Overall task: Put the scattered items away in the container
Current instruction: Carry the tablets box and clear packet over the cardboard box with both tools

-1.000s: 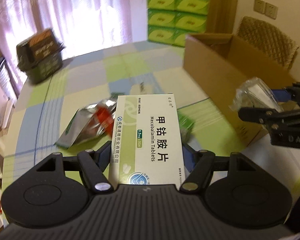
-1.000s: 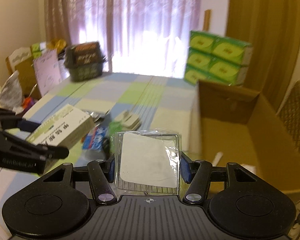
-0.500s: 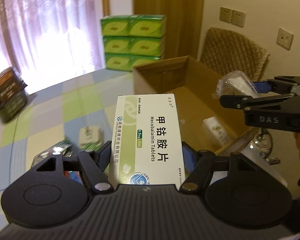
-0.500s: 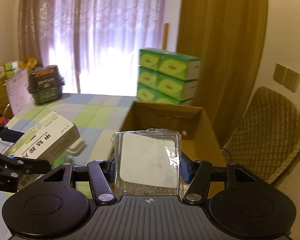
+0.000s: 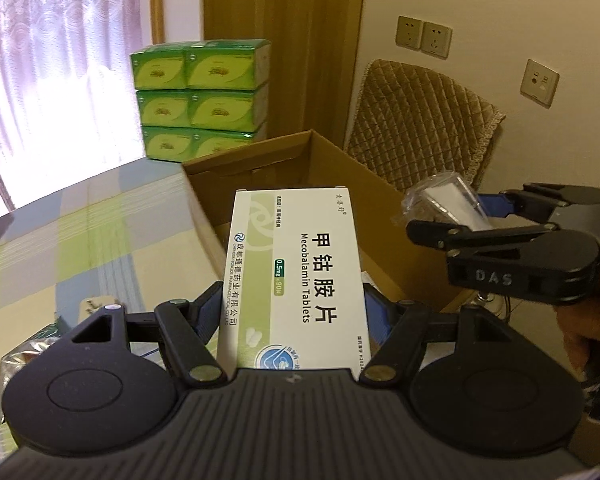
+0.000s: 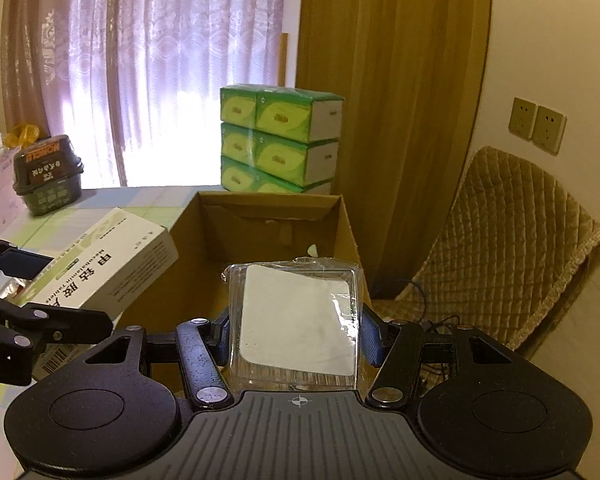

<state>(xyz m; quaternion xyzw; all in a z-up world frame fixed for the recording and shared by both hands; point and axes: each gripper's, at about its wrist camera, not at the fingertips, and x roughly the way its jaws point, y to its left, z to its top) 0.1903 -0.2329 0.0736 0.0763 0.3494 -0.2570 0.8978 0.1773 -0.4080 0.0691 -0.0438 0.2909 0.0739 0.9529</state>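
Note:
My left gripper (image 5: pixel 290 314) is shut on a white and green Mecobalamin tablet box (image 5: pixel 296 280), held up in front of the open cardboard box (image 5: pixel 256 162). My right gripper (image 6: pixel 298 338) is shut on a clear plastic packet with a white pad inside (image 6: pixel 296 316), raised over the near edge of the cardboard box (image 6: pixel 268 216). In the left wrist view the right gripper (image 5: pixel 456 216) hangs at the right with the clear packet (image 5: pixel 444 204). The right wrist view shows the tablet box (image 6: pixel 100 264) at the left, its end over the carton's left wall.
A stack of green tissue packs (image 5: pixel 200 96) stands behind the carton. A quilted chair (image 5: pixel 416 120) is to its right. A foil packet (image 5: pixel 32 350) and small items lie on the checked tablecloth (image 5: pixel 80 232) at the left. A dark basket (image 6: pixel 46 178) sits far left.
Both grippers have swung right and risen, from over the scattered items on the table toward the cardboard box. Each keeps its hold on its item.

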